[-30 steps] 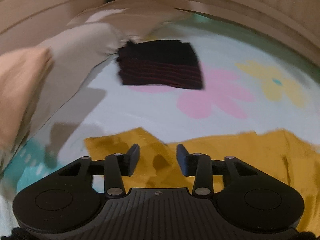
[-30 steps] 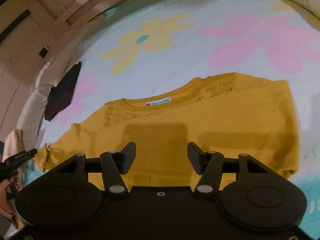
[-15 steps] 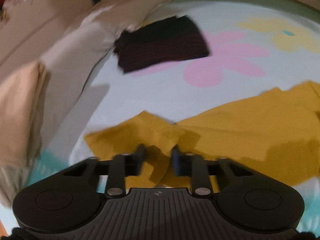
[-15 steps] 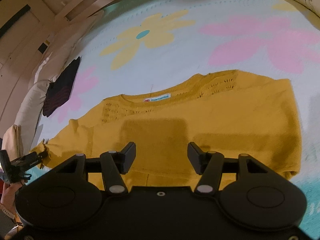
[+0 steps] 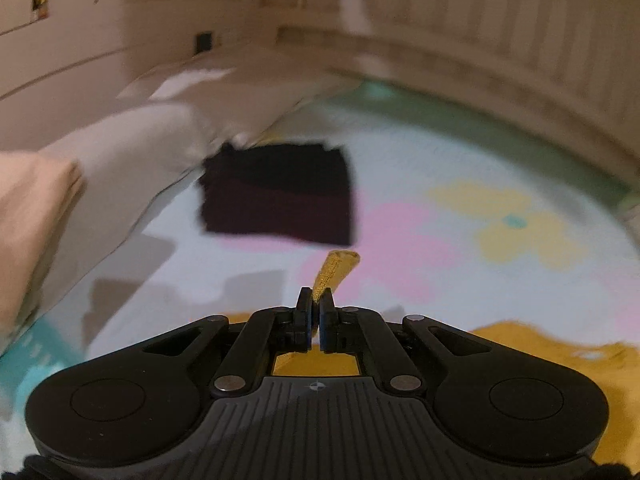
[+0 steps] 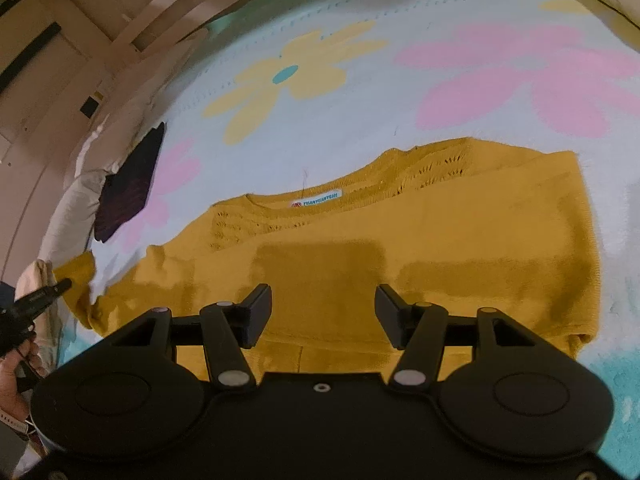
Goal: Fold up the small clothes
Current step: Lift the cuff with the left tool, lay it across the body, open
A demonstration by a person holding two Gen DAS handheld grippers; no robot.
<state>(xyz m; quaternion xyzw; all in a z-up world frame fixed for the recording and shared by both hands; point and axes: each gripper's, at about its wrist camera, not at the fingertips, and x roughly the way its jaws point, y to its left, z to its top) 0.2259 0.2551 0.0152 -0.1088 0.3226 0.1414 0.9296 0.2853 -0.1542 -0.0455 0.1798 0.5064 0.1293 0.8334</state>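
A mustard-yellow knitted sweater [image 6: 420, 240] lies flat on the flowered bedspread [image 6: 360, 92], neck label facing up. In the left wrist view my left gripper [image 5: 315, 300] is shut on the sweater's sleeve end [image 5: 336, 270], which sticks up between the pads, lifted off the bed; more yellow fabric [image 5: 560, 364] trails at lower right. The right wrist view shows that left gripper [image 6: 60, 285] at the far left edge, pinching the sleeve [image 6: 80, 280]. My right gripper [image 6: 322, 308] hovers over the sweater's lower body, open, with nothing between its fingers.
A folded dark garment with red stripes [image 5: 280, 196] lies on the bedspread [image 5: 460, 184] beyond the sleeve, next to pale pillows [image 5: 120, 152]. A slatted headboard and wall [image 5: 480, 40] border the far side. A person's hand [image 6: 16, 380] shows at lower left.
My left gripper closed on the sleeve end and lifted it off the bed. The right gripper stayed where it was, still open.
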